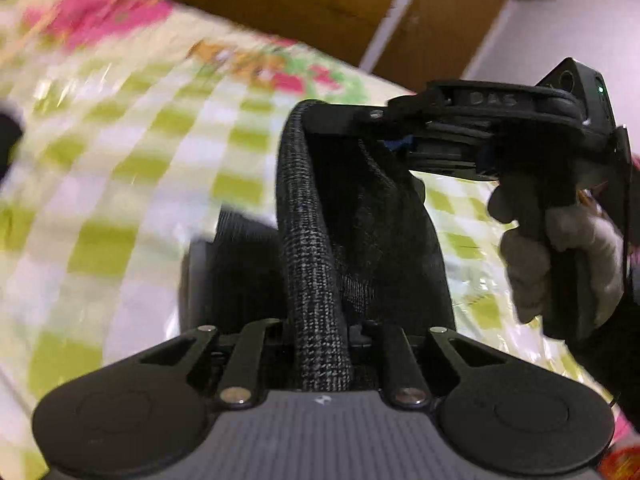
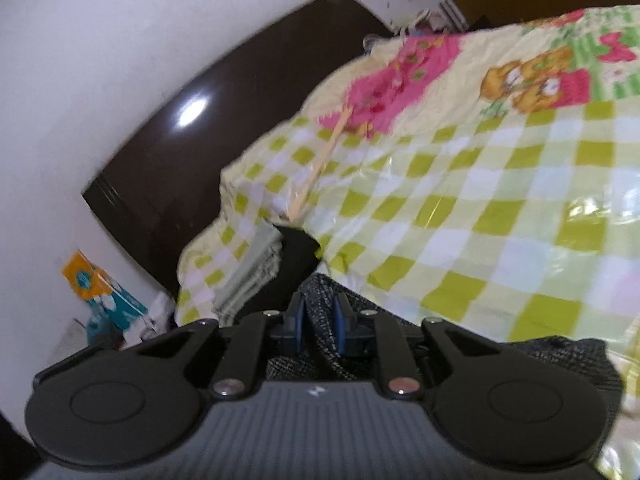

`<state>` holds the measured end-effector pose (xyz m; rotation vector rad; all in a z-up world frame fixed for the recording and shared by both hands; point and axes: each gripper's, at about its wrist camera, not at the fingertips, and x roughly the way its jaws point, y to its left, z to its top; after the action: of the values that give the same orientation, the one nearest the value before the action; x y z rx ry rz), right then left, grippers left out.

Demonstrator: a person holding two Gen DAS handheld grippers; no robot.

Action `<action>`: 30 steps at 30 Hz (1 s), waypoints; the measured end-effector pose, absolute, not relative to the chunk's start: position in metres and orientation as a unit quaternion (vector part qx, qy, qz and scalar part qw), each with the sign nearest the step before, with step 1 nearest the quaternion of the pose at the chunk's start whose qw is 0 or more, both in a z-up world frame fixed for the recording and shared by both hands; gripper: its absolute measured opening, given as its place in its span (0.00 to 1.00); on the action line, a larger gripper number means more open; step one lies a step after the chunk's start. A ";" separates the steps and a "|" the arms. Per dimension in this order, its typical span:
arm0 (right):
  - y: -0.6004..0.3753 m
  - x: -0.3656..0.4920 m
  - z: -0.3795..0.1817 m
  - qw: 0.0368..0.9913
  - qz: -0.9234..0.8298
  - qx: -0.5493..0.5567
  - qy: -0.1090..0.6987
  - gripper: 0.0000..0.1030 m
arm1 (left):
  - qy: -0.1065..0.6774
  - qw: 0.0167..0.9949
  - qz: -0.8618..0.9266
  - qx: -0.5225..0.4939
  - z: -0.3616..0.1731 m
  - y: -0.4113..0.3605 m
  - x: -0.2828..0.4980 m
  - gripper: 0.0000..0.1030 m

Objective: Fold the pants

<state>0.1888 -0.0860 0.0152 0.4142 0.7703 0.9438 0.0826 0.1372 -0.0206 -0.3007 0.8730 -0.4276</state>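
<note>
The dark grey woven pants (image 1: 316, 240) hang stretched between both grippers above the bed. My left gripper (image 1: 324, 344) is shut on one end of the thick band of fabric; its fingers are hidden under the cloth. The right gripper (image 1: 360, 120) shows in the left wrist view at upper right, held by a gloved hand, shut on the other end of the pants. In the right wrist view the right gripper (image 2: 319, 320) pinches the pants (image 2: 320, 292) between its blue pads (image 2: 298, 322). More of the pants (image 2: 560, 364) lies at lower right.
A bed with a yellow-green checked plastic cover (image 2: 460, 200) with pink and bear prints lies below. A dark headboard (image 2: 200, 128) and white wall stand at left. A folded pale cloth (image 2: 248, 276) rests at the bed edge. Wooden cupboards (image 1: 320, 4) stand behind.
</note>
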 end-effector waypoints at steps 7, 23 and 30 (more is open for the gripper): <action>-0.012 0.213 -0.050 0.790 0.421 0.122 0.428 0.16 | 0.437 0.870 -0.170 -0.151 -0.053 0.156 0.083 0.32; 0.049 0.170 -0.056 0.844 0.381 -0.070 0.372 0.41 | 0.442 0.880 -0.141 -0.104 -0.033 0.172 0.052 0.42; 0.049 0.178 -0.028 0.850 0.389 -0.039 0.354 0.47 | 0.398 0.904 -0.135 -0.072 0.001 0.167 0.047 0.42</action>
<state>0.1785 0.0487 -0.0284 -0.0824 0.7447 0.8204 0.0473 0.1672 0.0014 -0.1494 0.8228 -0.2781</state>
